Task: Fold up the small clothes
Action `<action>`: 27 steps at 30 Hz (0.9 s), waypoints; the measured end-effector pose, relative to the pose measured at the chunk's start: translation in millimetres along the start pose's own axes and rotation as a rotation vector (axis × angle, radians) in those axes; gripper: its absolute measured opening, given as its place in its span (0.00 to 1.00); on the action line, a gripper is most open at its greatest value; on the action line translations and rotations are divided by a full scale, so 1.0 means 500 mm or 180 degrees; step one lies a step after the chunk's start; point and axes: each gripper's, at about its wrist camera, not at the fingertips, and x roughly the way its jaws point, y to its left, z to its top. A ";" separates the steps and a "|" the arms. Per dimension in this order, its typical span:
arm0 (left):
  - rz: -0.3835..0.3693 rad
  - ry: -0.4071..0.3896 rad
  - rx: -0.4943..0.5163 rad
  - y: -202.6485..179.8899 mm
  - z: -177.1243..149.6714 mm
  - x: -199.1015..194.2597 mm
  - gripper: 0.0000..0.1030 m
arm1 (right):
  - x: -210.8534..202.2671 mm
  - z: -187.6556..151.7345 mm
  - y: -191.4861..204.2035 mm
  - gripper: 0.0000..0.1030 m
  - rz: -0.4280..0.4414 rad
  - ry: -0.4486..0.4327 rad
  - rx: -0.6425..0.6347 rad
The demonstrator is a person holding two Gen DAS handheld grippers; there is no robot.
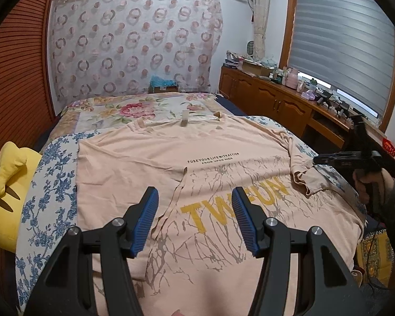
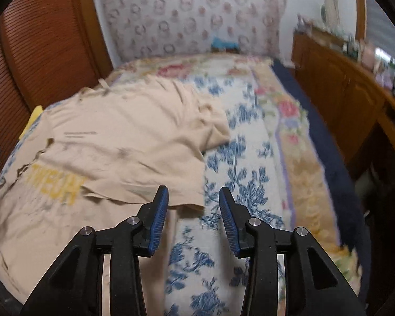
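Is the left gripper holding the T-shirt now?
No, the left gripper hangs open above the T-shirt, jaws apart with nothing between.

Right wrist view: I get motion blur over the whole frame; the yellow lettering (image 2: 55, 186) on the t-shirt (image 2: 123, 142) is unreadable.
Shirt hem: it runs off the bottom edge in my left wrist view, behind the left gripper (image 1: 194, 221).
Yellow plush toy (image 1: 9, 184): cut by the left edge; I can't identify it.
Counter clutter (image 1: 289, 76): upper right, too small to name.
Right gripper (image 1: 355, 158): at the far right edge, so I can't judge its jaws there.
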 end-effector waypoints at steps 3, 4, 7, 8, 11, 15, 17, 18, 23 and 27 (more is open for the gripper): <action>0.0001 0.0011 0.0005 0.000 -0.003 0.001 0.55 | 0.027 -0.002 -0.011 0.38 0.0033 0.0046 0.0060; 0.0000 0.0013 0.0004 -0.001 -0.002 0.001 0.55 | 0.029 0.000 -0.010 0.27 0.0041 0.0058 0.0052; 0.0004 0.0008 0.0001 0.000 -0.003 0.001 0.55 | 0.035 0.011 0.004 0.03 0.0160 0.0093 -0.0061; 0.0007 0.0008 0.0000 0.000 -0.003 0.002 0.55 | 0.033 0.020 0.013 0.02 0.0171 0.0063 -0.0125; 0.0024 -0.0008 -0.0024 0.010 -0.009 0.000 0.55 | 0.021 0.057 0.051 0.01 0.0242 -0.0042 -0.0279; 0.0049 -0.0025 -0.0069 0.030 -0.014 -0.009 0.55 | 0.010 0.114 0.126 0.01 0.0374 -0.0152 -0.0534; 0.0060 -0.0036 -0.0093 0.039 -0.018 -0.013 0.55 | 0.015 0.141 0.172 0.01 0.0451 -0.0165 -0.0684; 0.0065 -0.0037 -0.0106 0.042 -0.018 -0.014 0.55 | 0.021 0.154 0.195 0.01 0.0482 -0.0158 -0.0746; 0.0086 -0.0038 -0.0151 0.057 -0.022 -0.020 0.55 | 0.052 0.200 0.277 0.01 0.0478 -0.0172 -0.0869; 0.0096 -0.0034 -0.0162 0.061 -0.020 -0.023 0.55 | 0.054 0.210 0.295 0.36 0.0354 -0.0204 -0.0869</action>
